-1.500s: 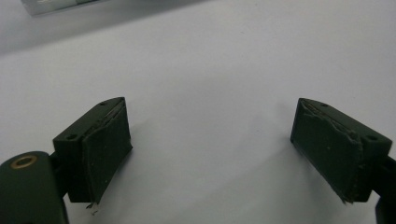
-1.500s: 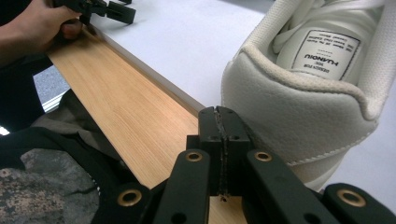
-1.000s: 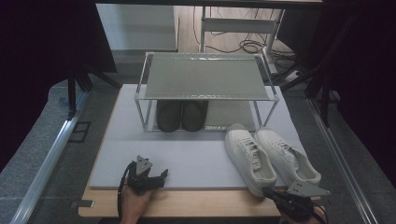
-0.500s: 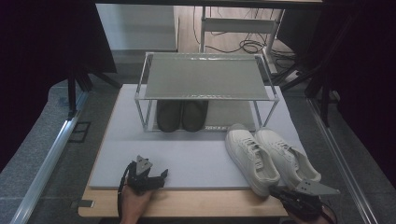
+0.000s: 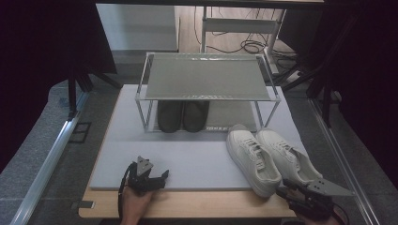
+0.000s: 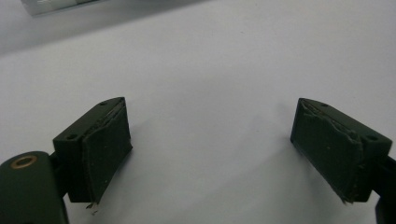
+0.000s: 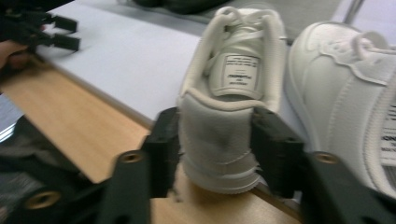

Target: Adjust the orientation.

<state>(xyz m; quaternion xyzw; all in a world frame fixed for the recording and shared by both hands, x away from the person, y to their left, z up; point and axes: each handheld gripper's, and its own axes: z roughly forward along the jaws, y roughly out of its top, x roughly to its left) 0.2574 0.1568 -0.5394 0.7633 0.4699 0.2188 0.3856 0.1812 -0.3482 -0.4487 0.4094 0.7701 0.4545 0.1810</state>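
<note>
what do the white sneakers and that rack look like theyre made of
White sneakers: probably smooth leather or faux leather, matte, with stitched panels, woven laces and a printed tongue label. The heel of the left sneaker looks scuffed grey. Rack: likely metal, with a thin silvery frame; its top shelf looks like fine mesh or perforated sheet.

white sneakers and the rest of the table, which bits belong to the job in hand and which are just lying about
In the job:
- left white sneaker, heel between the right tongs, whose jaws have just been opening
- right white sneaker
- shoe rack

Lying about:
- dark shoes under the rack
- left tongs, open over the grey mat
</note>
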